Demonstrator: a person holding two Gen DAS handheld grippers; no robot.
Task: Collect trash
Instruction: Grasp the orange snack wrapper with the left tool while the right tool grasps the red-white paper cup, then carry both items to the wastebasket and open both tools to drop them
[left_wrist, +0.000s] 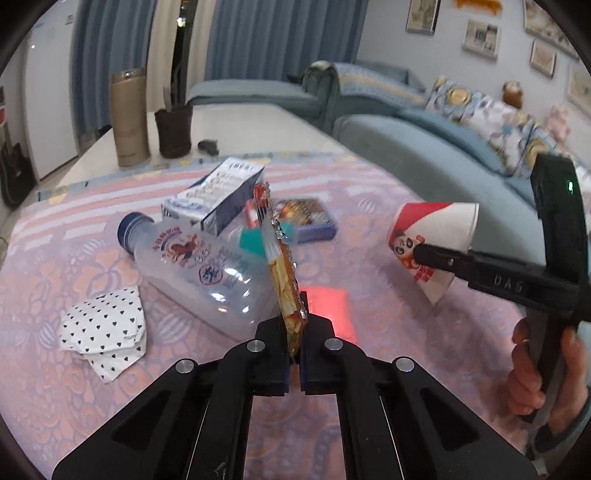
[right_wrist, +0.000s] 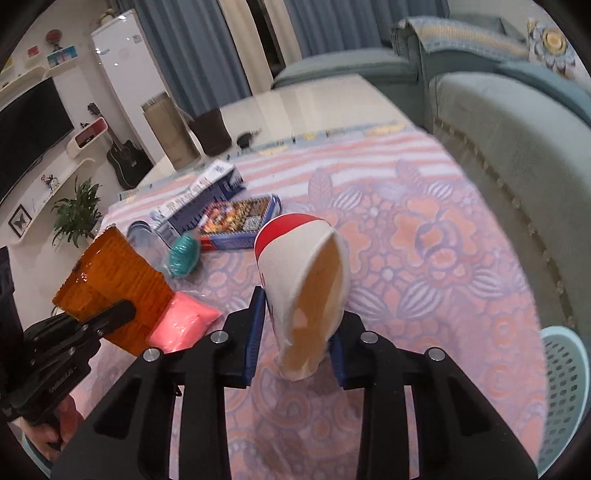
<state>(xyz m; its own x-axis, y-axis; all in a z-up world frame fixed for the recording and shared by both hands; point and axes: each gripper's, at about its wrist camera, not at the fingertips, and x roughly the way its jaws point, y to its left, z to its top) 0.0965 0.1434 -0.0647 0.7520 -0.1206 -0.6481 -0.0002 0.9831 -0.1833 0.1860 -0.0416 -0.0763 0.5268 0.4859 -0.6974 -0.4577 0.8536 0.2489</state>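
Observation:
My left gripper (left_wrist: 294, 325) is shut on an orange snack wrapper (left_wrist: 282, 273), held edge-on above the table; it also shows in the right wrist view (right_wrist: 114, 284). My right gripper (right_wrist: 297, 332) is shut on a squashed red-and-white paper cup (right_wrist: 310, 288), lifted above the cloth; the cup also shows in the left wrist view (left_wrist: 432, 240). On the table lie a clear plastic bottle (left_wrist: 199, 269), a blue-white carton (left_wrist: 214, 195), a flat printed box (left_wrist: 310, 219), a teal wrapper (left_wrist: 255, 240), a pink packet (left_wrist: 330, 310) and a dotted white napkin (left_wrist: 105, 328).
A floral pink tablecloth (right_wrist: 424, 258) covers the table. A light-blue mesh basket (right_wrist: 565, 387) stands at the right below the table edge. A tan tumbler (left_wrist: 129, 118) and a dark cup (left_wrist: 173, 129) stand at the far end. A blue sofa (left_wrist: 424, 147) runs along the right.

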